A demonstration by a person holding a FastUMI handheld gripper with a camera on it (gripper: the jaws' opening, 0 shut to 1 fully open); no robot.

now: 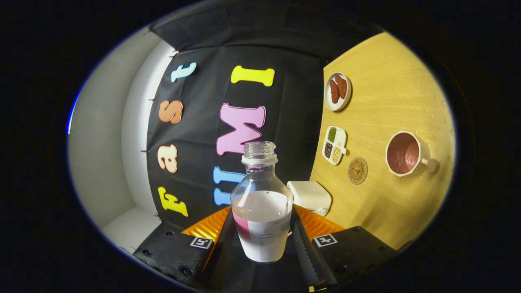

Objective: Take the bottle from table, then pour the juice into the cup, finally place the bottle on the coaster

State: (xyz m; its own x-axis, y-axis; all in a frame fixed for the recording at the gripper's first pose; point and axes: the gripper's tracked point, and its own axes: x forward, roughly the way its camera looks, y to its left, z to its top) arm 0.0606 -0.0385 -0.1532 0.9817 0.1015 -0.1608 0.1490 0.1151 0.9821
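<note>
Bottle point(261, 203), uncapped, is gripped between the jaws, seen against the black wall beside the wooden table point(390, 101).

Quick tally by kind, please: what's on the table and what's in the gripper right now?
Bottles: 1, the open bottle clamped between the gripper fingers
Cups: 1, the cup holding pink liquid
Coasters: 1, the round coaster
Food dishes: 2, the round plate and the divided dish
White boxes: 1, the white box
Total: 6

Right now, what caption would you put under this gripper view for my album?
Gripper shut on an open bottle, with pink juice in the cup beside the coaster.
</note>
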